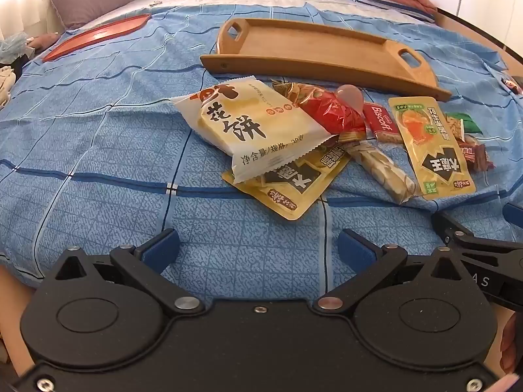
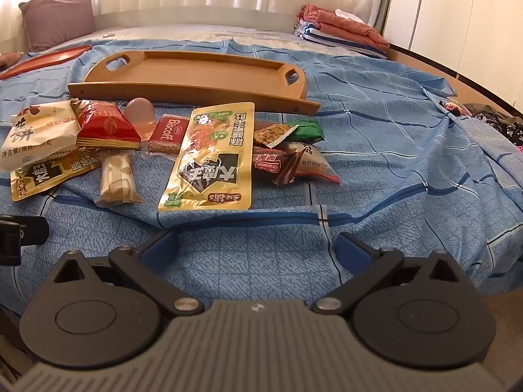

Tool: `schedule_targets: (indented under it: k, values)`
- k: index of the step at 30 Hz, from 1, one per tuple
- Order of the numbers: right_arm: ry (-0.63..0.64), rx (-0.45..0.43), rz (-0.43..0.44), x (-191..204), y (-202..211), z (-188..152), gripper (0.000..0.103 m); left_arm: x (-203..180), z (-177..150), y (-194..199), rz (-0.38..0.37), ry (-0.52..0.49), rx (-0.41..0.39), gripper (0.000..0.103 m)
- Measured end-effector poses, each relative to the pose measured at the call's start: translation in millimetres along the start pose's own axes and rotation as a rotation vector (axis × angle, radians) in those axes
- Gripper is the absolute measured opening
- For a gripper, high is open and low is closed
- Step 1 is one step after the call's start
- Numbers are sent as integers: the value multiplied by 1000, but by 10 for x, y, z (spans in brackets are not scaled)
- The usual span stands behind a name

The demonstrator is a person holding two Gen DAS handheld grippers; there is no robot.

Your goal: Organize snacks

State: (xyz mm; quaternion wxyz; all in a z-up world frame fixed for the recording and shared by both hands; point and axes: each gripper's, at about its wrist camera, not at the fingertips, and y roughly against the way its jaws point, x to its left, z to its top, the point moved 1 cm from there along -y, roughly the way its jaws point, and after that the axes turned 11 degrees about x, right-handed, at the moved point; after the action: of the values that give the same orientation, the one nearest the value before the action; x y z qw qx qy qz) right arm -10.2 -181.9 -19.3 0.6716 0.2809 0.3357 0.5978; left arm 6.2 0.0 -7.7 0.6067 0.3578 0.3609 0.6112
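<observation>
Left gripper [image 1: 258, 248] and right gripper [image 2: 256, 248] are held low over the near edge of the blue bedsheet [image 1: 98, 150], jaws spread fully wide, nothing held. Snack packets [image 2: 209, 156] are heaped mid-bed just beyond them. An empty wooden tray [image 2: 196, 72] is set just behind the heap, farther off.

On the bed I count one wooden tray [image 2: 196, 75], one red tray [image 2: 45, 60], two yellow pouches [image 2: 212, 160] [image 2: 49, 173], one white cake packet [image 1: 251, 124], one Biscoff [image 2: 168, 134], one jelly cup [image 2: 140, 114] and two grippers [image 1: 258, 248] [image 2: 258, 248]
</observation>
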Motion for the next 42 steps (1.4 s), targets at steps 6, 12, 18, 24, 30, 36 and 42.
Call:
schedule_targets:
  k: [6, 12, 18, 24, 30, 36, 42]
  values:
    - [-1, -4, -2, 8, 0, 1, 103, -3, -16, 8, -1, 4, -4, 103]
    - [1, -1, -1, 12, 1, 7, 103, -4, -6, 3, 1, -3, 0, 103]
    - [3, 0, -4, 18, 4, -3, 103, 8, -20, 21, 1, -3, 1, 103]
    - [4, -3, -5, 20, 10, -12, 103, -1, -7, 0, 4, -3, -1, 103]
    - [6, -8, -5, 20, 16, -20, 103, -3, -7, 0, 4, -4, -1, 103]
    - [6, -9, -6, 18, 22, -26, 103, -4, -9, 2, 4, -4, -1, 103]
    - [6, -10, -6, 21, 26, -28, 103, -2, -7, 3, 4, -4, -2, 103]
